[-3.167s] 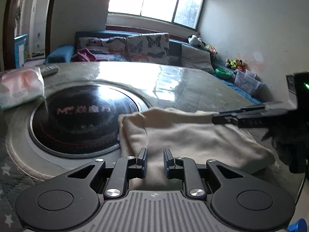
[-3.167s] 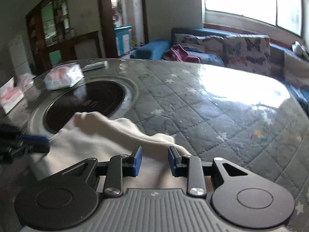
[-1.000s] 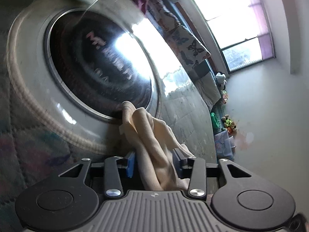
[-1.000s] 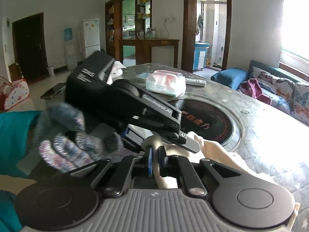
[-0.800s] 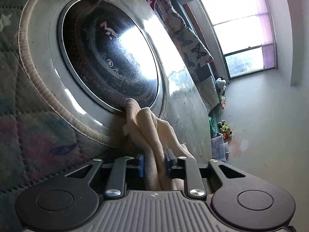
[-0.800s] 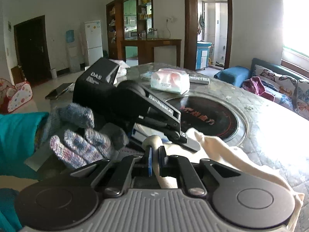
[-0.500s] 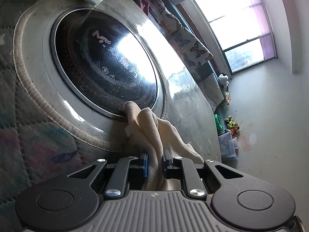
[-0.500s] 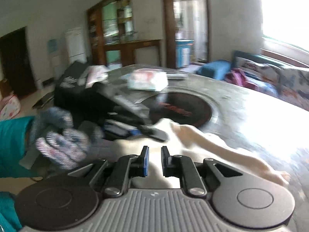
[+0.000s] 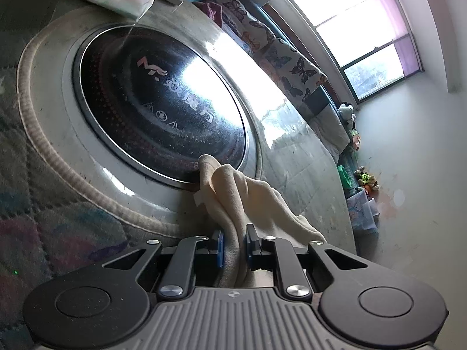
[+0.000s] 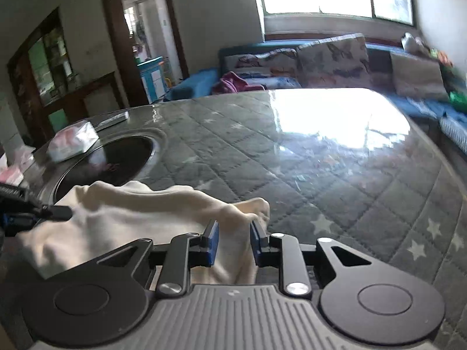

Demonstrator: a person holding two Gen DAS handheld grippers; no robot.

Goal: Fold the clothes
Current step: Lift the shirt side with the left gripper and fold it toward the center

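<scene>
The cream garment (image 10: 131, 218) is lying bunched on the quilted worktop (image 10: 321, 180), its far edge lapping the rim of the round black cooktop (image 9: 157, 102). I am pinching 1 fold of it in my left gripper (image 9: 235, 245), the fingers narrowed onto the cloth. My right gripper (image 10: 233, 242) is sitting half open around another fold, the cloth between the pads. A tissue pack (image 10: 73, 141) is resting beyond the cooktop.

quilted table (image 10: 335, 175) | on it: cream garment (image 10: 140, 213), tissue pack (image 10: 73, 141)
</scene>
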